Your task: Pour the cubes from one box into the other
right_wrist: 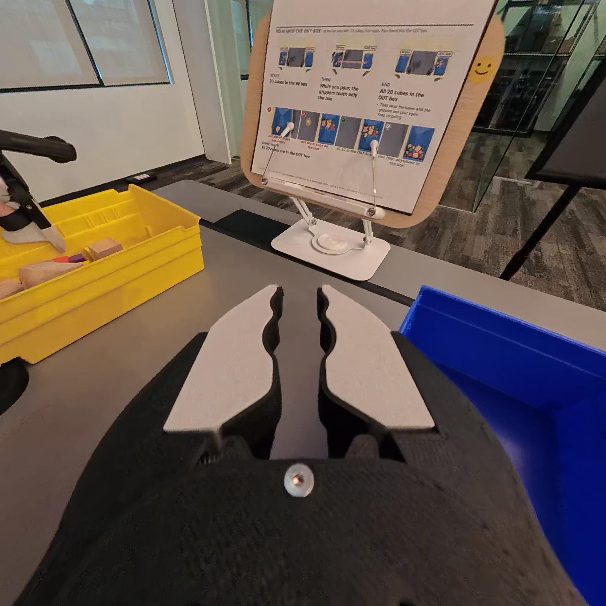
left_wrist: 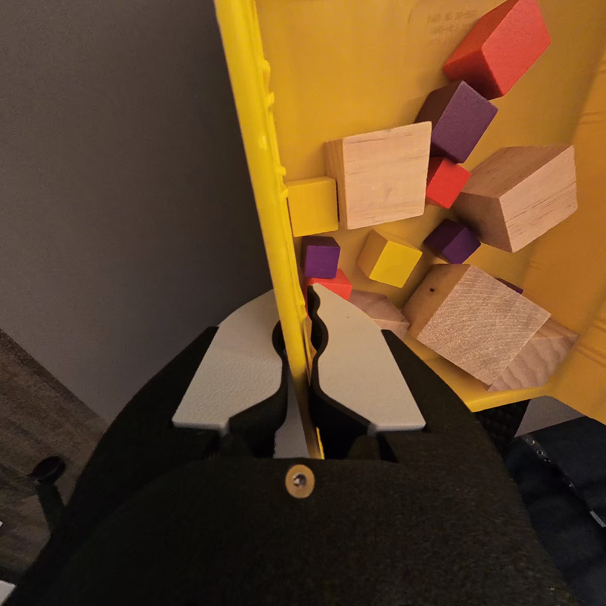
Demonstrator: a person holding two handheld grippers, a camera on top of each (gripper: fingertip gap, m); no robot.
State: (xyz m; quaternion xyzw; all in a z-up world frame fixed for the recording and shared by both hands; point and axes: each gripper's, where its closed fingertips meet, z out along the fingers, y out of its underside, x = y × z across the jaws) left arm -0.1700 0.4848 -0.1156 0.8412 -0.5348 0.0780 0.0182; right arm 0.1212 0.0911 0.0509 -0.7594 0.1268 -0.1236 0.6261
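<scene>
My left gripper (left_wrist: 293,292) is shut on the side wall of the yellow box (left_wrist: 262,164), one finger outside and one inside. Inside lie several cubes: a large wooden cube (left_wrist: 383,177), a red cube (left_wrist: 511,46), a purple cube (left_wrist: 462,124), and a small yellow cube (left_wrist: 390,259). In the right wrist view the yellow box (right_wrist: 147,262) is at the left with the left gripper (right_wrist: 49,236) on its wall. My right gripper (right_wrist: 300,288) is open and empty above the grey table (right_wrist: 229,278). The blue box (right_wrist: 492,344) is just to its right.
A document stand with a printed sheet (right_wrist: 360,98) rests on a white base (right_wrist: 331,252) at the table's far edge. A black object (right_wrist: 10,380) sits under the yellow box's near-left corner. Beyond the table are carpet and glass walls.
</scene>
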